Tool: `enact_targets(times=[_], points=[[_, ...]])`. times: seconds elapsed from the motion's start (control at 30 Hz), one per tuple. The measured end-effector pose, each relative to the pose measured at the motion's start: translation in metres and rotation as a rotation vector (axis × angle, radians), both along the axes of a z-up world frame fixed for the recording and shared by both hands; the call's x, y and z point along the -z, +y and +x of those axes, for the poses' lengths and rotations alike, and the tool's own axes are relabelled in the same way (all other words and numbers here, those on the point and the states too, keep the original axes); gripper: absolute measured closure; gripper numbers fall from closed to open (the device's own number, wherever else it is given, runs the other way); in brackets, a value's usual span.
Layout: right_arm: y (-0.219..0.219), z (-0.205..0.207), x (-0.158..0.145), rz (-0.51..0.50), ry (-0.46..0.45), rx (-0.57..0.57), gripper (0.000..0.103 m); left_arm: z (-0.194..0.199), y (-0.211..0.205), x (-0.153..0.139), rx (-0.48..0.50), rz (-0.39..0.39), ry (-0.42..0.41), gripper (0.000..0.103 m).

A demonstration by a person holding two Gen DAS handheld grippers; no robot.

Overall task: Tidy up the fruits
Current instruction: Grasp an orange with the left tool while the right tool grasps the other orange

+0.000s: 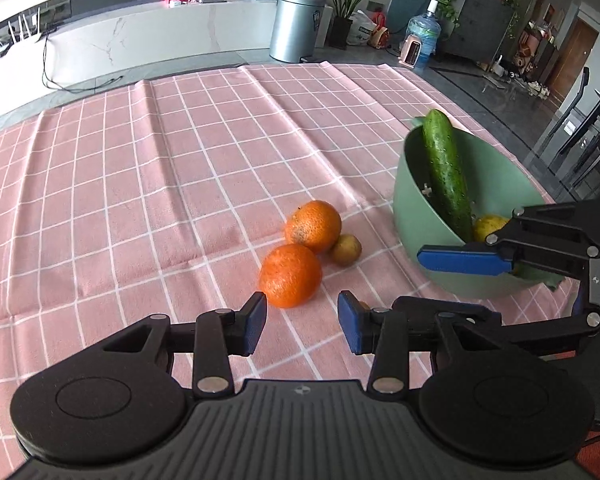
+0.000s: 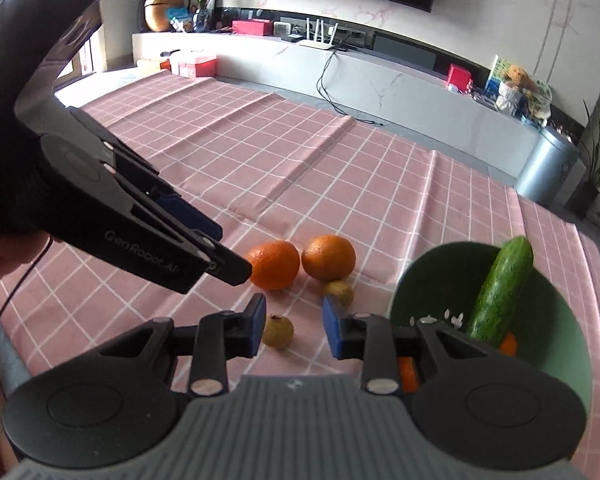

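Observation:
Two oranges lie on the pink checked cloth: a near one (image 1: 290, 276) (image 2: 275, 265) and a far one (image 1: 313, 226) (image 2: 328, 257). A small brown-green fruit (image 1: 346, 250) (image 2: 338, 293) touches the far orange. Another small brown fruit (image 2: 277, 331) lies between my right gripper's fingers. My left gripper (image 1: 302, 322) is open and empty, just short of the near orange. My right gripper (image 2: 294, 326) is open beside the green bowl (image 1: 412, 216) (image 2: 556, 312). The bowl holds a cucumber (image 1: 446, 174) (image 2: 500, 292), a yellow fruit (image 1: 490, 226) and orange pieces (image 2: 509, 345).
The cloth (image 1: 160, 184) covers the table to its far edge. In the left wrist view the right gripper (image 1: 464, 259) reaches over the bowl's rim. In the right wrist view the left gripper (image 2: 148, 236) comes in from the left. A bin (image 1: 296, 26) stands on the floor beyond.

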State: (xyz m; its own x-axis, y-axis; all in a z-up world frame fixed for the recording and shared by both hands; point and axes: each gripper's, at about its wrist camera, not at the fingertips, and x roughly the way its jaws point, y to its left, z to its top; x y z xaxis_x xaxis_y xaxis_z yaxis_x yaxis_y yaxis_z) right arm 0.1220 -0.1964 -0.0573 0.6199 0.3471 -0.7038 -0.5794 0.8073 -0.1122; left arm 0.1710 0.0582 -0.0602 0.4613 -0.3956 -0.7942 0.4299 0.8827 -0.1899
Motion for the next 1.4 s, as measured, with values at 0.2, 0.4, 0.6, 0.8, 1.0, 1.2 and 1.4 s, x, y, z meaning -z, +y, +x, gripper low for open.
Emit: enact_targets(times=[0.2,0.4,0.6,0.8,1.0,1.2,1.4], points=[[0.005,0.032,-0.002,-0.091,0.002,-0.139,0.075,0.021,-0.003,0.016,0.003,-0.017,0.047,0.039],[0.018,0.055,0.007,-0.228,0.006,-0.277,0.075,0.037,-0.002,0.029,-0.006,-0.032,0.106,0.037],[0.020,0.074,0.017,-0.301,0.021,-0.336,0.074,0.043,-0.003,0.034,0.013,-0.059,0.126,0.037],[0.022,0.084,0.024,-0.319,0.027,-0.354,0.068,0.046,0.000,0.033,0.007,-0.091,0.145,0.053],[0.028,0.093,0.026,-0.289,0.057,-0.337,0.065,0.046,0.014,0.020,-0.042,-0.100,0.114,0.053],[0.040,0.100,0.032,-0.284,0.097,-0.315,0.062,0.049,0.028,0.016,-0.091,-0.088,0.106,0.053],[0.048,0.102,0.035,-0.285,0.129,-0.279,0.063,0.049,0.035,0.012,-0.100,-0.103,0.099,0.053]])
